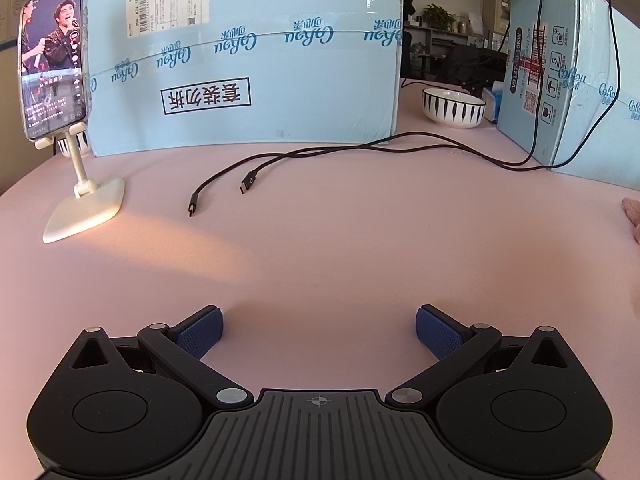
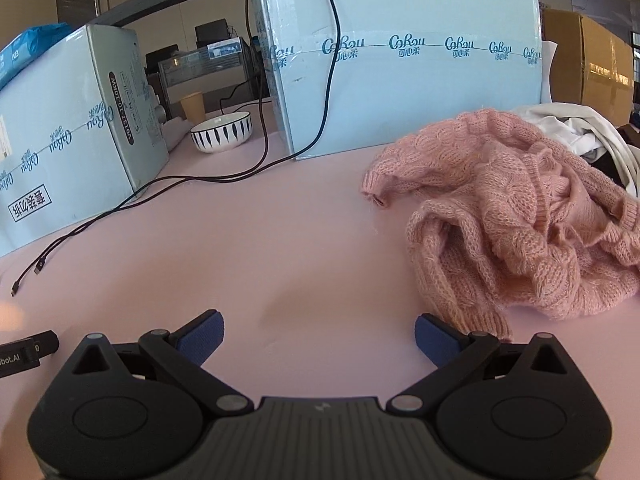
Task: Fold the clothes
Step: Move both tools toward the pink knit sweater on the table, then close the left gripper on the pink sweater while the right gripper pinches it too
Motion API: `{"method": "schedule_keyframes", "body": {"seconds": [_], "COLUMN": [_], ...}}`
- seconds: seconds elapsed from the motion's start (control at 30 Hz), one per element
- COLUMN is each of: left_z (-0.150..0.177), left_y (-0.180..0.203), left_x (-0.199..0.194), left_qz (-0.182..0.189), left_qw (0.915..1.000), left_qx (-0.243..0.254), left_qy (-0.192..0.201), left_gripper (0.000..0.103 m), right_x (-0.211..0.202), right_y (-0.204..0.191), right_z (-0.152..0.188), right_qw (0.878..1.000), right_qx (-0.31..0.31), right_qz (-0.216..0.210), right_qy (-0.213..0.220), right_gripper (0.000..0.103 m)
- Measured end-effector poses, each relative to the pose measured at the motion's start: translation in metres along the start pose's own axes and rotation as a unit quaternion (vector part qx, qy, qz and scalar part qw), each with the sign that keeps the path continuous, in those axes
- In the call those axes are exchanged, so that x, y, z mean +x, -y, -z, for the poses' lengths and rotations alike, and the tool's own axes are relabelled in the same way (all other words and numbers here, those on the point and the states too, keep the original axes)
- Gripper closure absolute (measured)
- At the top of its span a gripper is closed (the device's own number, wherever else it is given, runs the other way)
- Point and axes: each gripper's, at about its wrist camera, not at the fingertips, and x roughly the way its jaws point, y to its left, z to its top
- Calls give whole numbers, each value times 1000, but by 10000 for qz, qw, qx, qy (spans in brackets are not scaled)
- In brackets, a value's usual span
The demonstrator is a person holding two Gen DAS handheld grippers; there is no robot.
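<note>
Folding has not begun: left claw (image 1: 319,334) and right claw (image 2: 318,338) both gape wide, empty, above the pink tabletop (image 2: 280,240). The crumpled pink knit sweater (image 2: 520,216) likely needs grasping and spreading flat first.

an office, with a pink table (image 1: 320,240) set up as a makeshift work spot. behind the gap between the blue cartons (image 1: 248,60) stand desks, a black chair (image 1: 464,64), shelving with a potted plant (image 1: 438,14) and filing cabinets. the right wrist view shows a monitor (image 2: 212,30) and a glass partition further back, plus brown boxes (image 2: 588,56) stacked at the right. on the table, a phone on a stand (image 1: 54,60), two charging cables (image 1: 360,148), a bowl (image 1: 454,108) and a paper cup (image 2: 192,106).
</note>
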Motion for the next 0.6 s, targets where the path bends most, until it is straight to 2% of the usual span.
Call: {"method": "schedule_keyframes", "body": {"seconds": [0.17,0.33,0.6], "left_z": [-1,-4,-15], "left_y": [4,22,80], "left_x": [-8,-25,-47], "left_qz": [288,711,1127], "left_qw": [9994,9970,9888], "left_qx": [110,282,959], "left_qy": [-165,-75,188], "left_gripper": [0,0,0], "right_x": [-3,-15,-32], "right_y": [-8,-7,33], "right_z": [-5,-10,-16], "right_qw": [9993,9969,9970], "right_qx": [-276,-545,-189], "right_qz": [197,429,600], "right_qy": [150,363,449], "right_gripper": [0,0,0]}}
